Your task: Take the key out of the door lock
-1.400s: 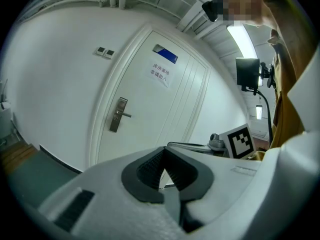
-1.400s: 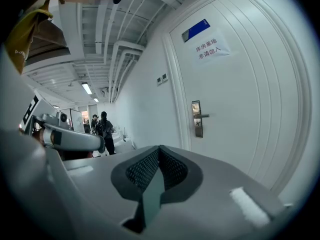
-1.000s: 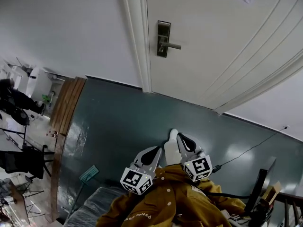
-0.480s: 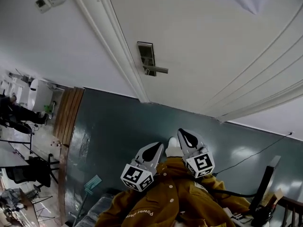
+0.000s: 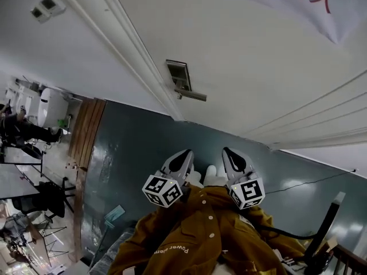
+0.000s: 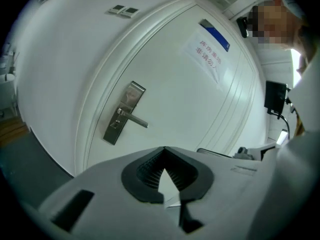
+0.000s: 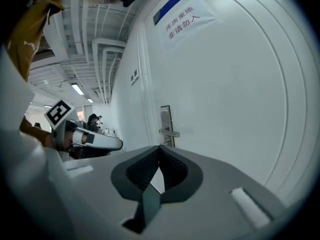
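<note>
The white door [image 5: 258, 67] carries a metal lock plate [image 5: 178, 73] with a lever handle [image 5: 192, 95]. The left gripper view shows the plate [image 6: 125, 109] and lever [image 6: 136, 120] ahead and to the left; a key is too small to make out. In the right gripper view the plate [image 7: 165, 118] stands straight ahead. My left gripper [image 5: 184, 153] and right gripper [image 5: 228, 151] are held low near my body, well short of the door. Both are shut with nothing between the jaws, the left gripper [image 6: 164, 148] and right gripper [image 7: 159, 146] alike.
A paper notice [image 6: 209, 51] hangs on the door above the lock. The door frame [image 5: 132, 56] runs left of the plate, with wall switches [image 5: 45, 7] beyond it. The floor [image 5: 137, 153] is dark teal. Chairs and people [image 5: 23, 130] are far left.
The head view has swung up and nearer to the door, so the lock plate sits lower and further left. Both grippers have risen slightly and stay shut.
</note>
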The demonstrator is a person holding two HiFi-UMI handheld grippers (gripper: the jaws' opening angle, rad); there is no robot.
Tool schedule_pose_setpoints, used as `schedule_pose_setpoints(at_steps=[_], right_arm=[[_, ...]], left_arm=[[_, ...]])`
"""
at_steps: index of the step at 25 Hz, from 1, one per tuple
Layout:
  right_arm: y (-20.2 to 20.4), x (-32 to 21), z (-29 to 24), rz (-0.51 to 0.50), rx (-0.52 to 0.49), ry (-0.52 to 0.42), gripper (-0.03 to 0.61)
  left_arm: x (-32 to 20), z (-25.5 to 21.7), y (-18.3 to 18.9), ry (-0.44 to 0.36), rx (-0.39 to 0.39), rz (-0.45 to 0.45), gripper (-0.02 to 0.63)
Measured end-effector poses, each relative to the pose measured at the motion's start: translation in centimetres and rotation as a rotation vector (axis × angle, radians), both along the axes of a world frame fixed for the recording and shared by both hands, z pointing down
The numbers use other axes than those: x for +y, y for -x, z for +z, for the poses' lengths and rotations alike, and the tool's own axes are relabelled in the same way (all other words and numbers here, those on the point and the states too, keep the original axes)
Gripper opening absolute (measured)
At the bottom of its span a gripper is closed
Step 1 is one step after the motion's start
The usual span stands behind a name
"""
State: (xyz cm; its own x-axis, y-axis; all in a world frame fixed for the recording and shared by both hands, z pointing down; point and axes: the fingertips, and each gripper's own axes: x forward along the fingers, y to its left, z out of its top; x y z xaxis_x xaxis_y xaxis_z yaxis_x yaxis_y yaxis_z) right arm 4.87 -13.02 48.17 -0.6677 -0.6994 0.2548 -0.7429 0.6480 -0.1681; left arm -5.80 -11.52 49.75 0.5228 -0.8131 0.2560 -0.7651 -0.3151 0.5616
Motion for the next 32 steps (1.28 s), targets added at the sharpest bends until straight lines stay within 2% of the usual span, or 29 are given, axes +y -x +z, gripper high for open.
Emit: schedule_pose_setpoints(at_steps=[3, 5, 7, 9, 13, 15, 22, 28, 32], right_arm=[[0.1, -1.3, -0.2, 0.023, -0.008, -0.005, 0.006], [0.1, -2.1, -0.3, 0.033, -0.003, -0.013, 0.006], [0.1, -2.6, -0.6, 0.042, 0.002, -0.023, 0.006], [-0.1, -2.9, -0.8, 0.053, 0.008, -0.031, 0.006], [0.0, -4.0, -0.8, 0.081, 0.013, -0.037, 0.006], [0.2, -4.5, -0.9, 0.091, 0.015, -0.039, 0.006], [0.6, -4.5, -1.0, 0.09, 0.043, -0.03, 0.006], [0.1, -4.6, -0.8, 0.119, 0.046, -0.019, 0.006], [0.1, -4.7, -1.1, 0.129, 0.047, -0.016, 0.006]], left_arm=[[-4.2, 1.0, 2.5, 0.018, 0.093, -0.051, 0.002], [-7.1, 1.8, 3.9, 0.031, 0.183, -0.074, 0.152], [-9.9, 2.8, 5.3, 0.05, 0.269, -0.118, 0.19], [-12.5, 4.3, 6.7, 0.08, 0.385, -0.172, 0.193], [-17.1, 8.0, 8.6, 0.153, 0.704, -0.244, 0.192], [-18.8, 9.8, 9.3, 0.167, 0.812, -0.263, 0.181], [-22.0, 12.5, 10.3, 0.19, 0.853, -0.294, 0.152], [-23.0, 12.7, 10.1, 0.17, 0.875, -0.28, 0.072], [-23.7, 11.1, 9.2, 0.133, 0.952, -0.225, 0.063]])
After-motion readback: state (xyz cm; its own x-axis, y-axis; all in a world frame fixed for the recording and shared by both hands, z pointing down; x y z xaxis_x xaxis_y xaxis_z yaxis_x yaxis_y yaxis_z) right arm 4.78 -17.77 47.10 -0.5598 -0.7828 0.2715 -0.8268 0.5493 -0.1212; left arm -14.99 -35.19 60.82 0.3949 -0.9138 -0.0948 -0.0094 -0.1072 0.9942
